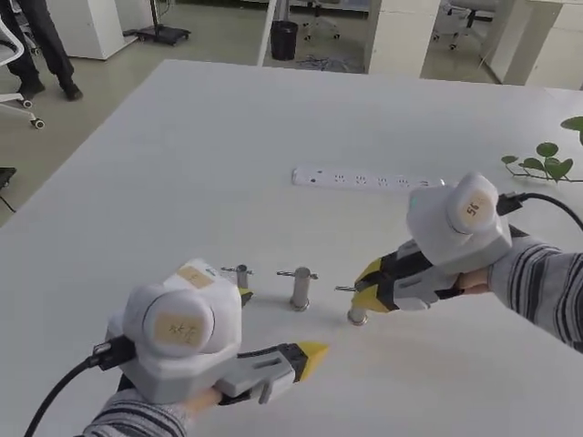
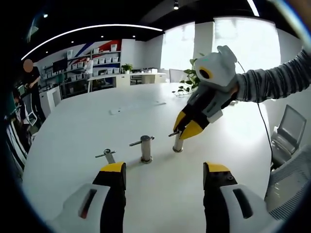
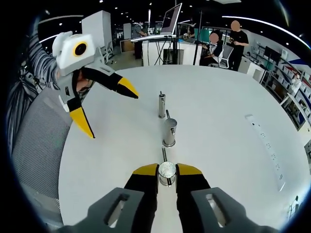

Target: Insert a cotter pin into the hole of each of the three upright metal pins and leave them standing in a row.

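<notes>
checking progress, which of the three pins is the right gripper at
The end pin, rightmost in the head view: the right gripper has its jaws either side of its top. The middle pin and left pin stand free.

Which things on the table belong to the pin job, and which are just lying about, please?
Job: left pin, middle pin, right pin, cotter pins.
Lying about: power strip, plant.
</notes>
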Tool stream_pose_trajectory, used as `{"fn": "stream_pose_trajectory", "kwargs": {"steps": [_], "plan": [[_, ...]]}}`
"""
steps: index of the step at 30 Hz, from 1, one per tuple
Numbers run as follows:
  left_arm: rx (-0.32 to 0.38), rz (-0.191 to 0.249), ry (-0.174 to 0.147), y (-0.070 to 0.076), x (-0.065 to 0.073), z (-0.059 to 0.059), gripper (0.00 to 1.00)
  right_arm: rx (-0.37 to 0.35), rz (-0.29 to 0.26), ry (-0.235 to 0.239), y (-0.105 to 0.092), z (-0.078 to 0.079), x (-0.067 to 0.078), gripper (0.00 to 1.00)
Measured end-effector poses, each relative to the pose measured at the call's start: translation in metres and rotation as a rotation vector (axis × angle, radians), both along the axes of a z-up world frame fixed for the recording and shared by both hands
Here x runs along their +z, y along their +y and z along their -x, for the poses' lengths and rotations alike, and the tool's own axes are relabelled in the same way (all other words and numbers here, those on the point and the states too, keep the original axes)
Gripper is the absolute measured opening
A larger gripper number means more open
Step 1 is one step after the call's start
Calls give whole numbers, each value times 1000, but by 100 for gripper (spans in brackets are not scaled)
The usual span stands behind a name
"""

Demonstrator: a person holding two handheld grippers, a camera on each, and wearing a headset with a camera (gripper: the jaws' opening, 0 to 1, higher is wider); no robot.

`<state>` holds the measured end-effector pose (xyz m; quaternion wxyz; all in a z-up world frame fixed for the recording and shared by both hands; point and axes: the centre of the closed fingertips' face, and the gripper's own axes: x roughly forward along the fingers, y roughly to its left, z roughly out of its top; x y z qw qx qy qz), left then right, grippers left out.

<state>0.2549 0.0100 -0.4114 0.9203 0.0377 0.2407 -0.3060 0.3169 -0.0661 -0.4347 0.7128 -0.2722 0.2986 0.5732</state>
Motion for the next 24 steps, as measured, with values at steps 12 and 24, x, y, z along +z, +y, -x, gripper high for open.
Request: {"fn": "stream_pose_trajectory", "kwargs": {"steps": [12, 24], "plan": [[-4, -19, -1, 10, 1, 7, 64, 9, 22, -8, -4, -9, -3, 8], [20, -19, -4, 17, 2, 6, 65, 31, 18, 5, -5, -12, -8, 8]]}}
